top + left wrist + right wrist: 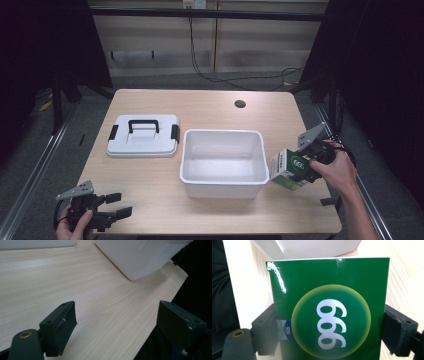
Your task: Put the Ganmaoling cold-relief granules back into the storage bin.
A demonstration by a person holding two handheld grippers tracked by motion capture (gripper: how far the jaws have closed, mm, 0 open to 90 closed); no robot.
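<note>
Jaws of the right gripper (298, 169) are clamping a green box (289, 170), one black pad pressing on each of its side faces. In the right gripper view the green box (329, 307) is standing up between those jaws and reaching well past their tips, its glossy face showing a yellow-ringed circle with white numerals and a small blue sticker sitting right by the left-hand pad. Beyond the box's far edge, ahead of the jaws, a corner of the white bin (312, 247) is showing. In the high view the box is tilting in the grip, just beside the outer wall of the white bin (223, 186) and off the wooden table (200, 107), with the person's right hand (339, 170) wrapping the gripper body behind it.

The left gripper (114, 206) is resting low near the table's near edge, held by the left hand (75, 227). Its jaws are standing wide apart with nothing between them; in the left gripper view bare wood of the table (75, 285) is lying between and ahead of the pads, and the bin's wall (140, 257) is sitting farther ahead, towards the right-hand jaw. A white lid (143, 136) with black handle and clips is lying flat beside the bin, well away from both pairs of jaws.
</note>
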